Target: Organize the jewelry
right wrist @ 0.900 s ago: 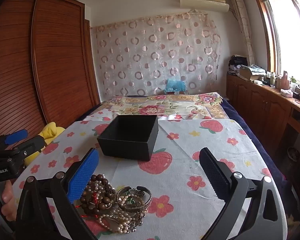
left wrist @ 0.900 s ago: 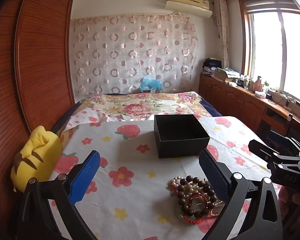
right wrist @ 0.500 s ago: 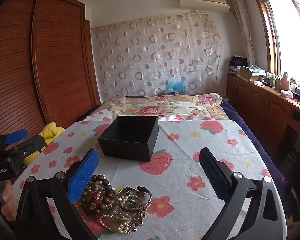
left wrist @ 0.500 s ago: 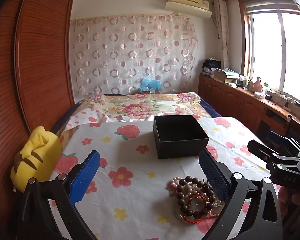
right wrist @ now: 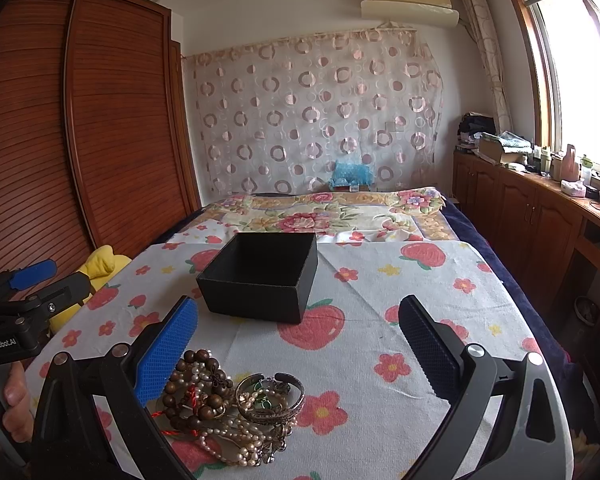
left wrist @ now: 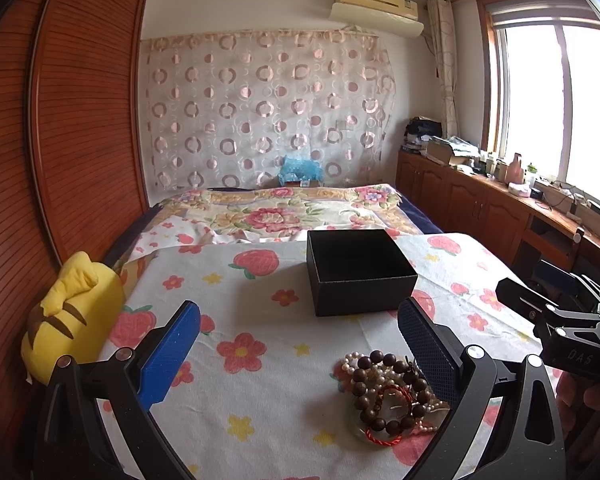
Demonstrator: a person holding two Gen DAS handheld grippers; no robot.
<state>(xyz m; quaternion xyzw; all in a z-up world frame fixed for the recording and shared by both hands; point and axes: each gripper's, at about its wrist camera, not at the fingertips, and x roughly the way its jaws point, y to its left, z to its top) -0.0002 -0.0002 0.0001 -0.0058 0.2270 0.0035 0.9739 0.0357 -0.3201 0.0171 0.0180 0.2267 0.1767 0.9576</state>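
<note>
Both grippers are spread wide with nothing between the pads. The left gripper (left wrist: 298, 344) tilts down a bit, hanging just left of the jewelry pile (left wrist: 388, 392); the right gripper (right wrist: 298, 344) tilts the same way just right of it. A hand (right wrist: 10, 404) wraps the left one's handle, fingers curled round.

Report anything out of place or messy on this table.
The jewelry lies in one tangled heap on the tablecloth: bead bracelets, pearl strands and a metal bangle piled together, all outside the open black box. Nothing looks spilled or broken.
</note>
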